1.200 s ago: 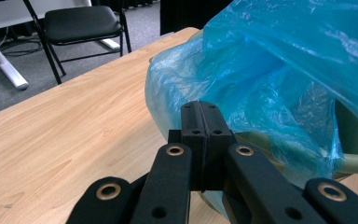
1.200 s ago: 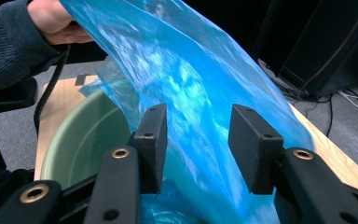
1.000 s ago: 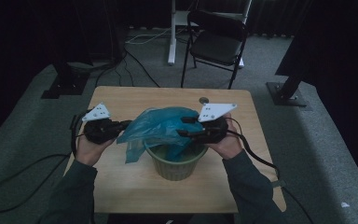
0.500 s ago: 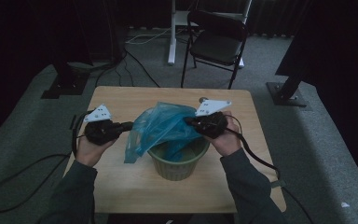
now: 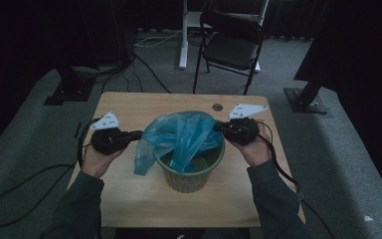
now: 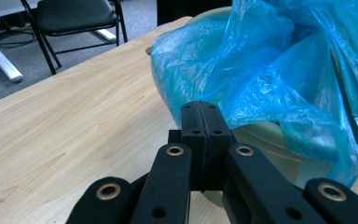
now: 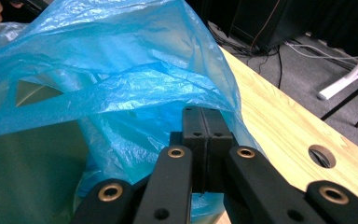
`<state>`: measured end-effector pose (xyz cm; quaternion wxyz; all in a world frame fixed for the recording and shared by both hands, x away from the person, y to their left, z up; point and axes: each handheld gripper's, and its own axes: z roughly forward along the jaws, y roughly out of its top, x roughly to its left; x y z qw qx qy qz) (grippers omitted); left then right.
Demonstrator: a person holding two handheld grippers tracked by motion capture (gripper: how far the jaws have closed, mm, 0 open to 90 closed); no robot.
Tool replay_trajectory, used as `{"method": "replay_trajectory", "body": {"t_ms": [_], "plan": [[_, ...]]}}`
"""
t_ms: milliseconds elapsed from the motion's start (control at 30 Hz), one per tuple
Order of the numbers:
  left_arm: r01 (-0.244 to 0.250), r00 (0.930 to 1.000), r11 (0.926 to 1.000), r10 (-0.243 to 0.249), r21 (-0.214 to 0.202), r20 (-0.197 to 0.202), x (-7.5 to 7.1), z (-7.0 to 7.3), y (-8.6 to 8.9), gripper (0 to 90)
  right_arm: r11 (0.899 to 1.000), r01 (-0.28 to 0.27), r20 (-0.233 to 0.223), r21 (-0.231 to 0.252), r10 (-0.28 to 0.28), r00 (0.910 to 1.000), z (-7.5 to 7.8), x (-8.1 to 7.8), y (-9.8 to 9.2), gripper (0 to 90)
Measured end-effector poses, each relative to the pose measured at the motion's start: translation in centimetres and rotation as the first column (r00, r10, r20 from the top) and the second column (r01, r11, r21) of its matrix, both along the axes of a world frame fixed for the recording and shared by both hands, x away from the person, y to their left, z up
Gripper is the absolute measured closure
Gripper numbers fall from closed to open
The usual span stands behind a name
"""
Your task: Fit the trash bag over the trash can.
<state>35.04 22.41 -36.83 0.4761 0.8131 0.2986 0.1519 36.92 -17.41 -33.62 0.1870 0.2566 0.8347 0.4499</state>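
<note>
1. High view: a thin blue plastic bag (image 5: 181, 137) drapes over the mouth of a round pale-green plastic bin (image 5: 191, 174), which stands near the middle of a light wooden bench (image 5: 129, 104).
2. The left gripper (image 5: 138, 134), held in the person's left hand (image 5: 95, 158), points at the bag's left side, where a flap hangs down outside the bin wall.
3. The right gripper (image 5: 218, 126), held in the right hand (image 5: 252, 148), meets the bag's right edge just above the bin rim; the bag is spread between the two grippers.
4. A black folding chair (image 5: 231, 47) stands on the grey carpet beyond the bench.
5. Left gripper view: the two black fingers (image 6: 192, 122) are pressed flat together, tips against each other. The blue bag (image 6: 270, 74) bulges just beyond and to the right of them, over the bin rim (image 6: 261, 135). The film appears to reach the tips, but whether any of it is pinched I cannot tell.
6. Right gripper view: the fingers (image 7: 193, 123) are likewise clamped tight together. The blue bag (image 7: 107, 79) rises directly in front of and above them, its lower fold running down to the tips; a pinch on the film looks likely, though the seam itself shows no plastic clearly.
7. In this view the bin's green interior (image 7: 32, 163) lies to the lower left, and a round cable hole (image 7: 322, 156) is in the bench at right.
</note>
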Motion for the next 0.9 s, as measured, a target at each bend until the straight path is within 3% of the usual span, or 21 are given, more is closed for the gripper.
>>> {"method": "replay_trajectory", "body": {"t_ms": [233,500,733,900], "plan": [[0.023,0.9997,0.9997,-0.023,-0.001,0.006,-0.2,0.3,-0.3,87.0,1.0,-0.009,-0.032,-0.02,0.009,0.9995,-0.9,0.2,0.4,89.9],[0.018,0.9993,0.9998,-0.018,-0.011,0.033,-0.2,1.2,-0.5,75.6,0.999,-0.028,-0.067,-0.034,0.025,0.9974,-1.7,0.4,0.9,89.9],[0.043,0.9969,0.999,-0.042,-0.015,0.067,0.2,2.9,-1.8,66.6,0.999,-0.036,-0.069,-0.021,0.034,0.997,-1.7,0.4,0.7,89.9],[0.088,0.9932,0.9961,-0.088,-0.005,0.076,1.3,4.1,-3.7,58.8,0.999,-0.048,-0.066,-0.004,0.048,0.9966,-1.5,0.3,0.6,89.9]]}}
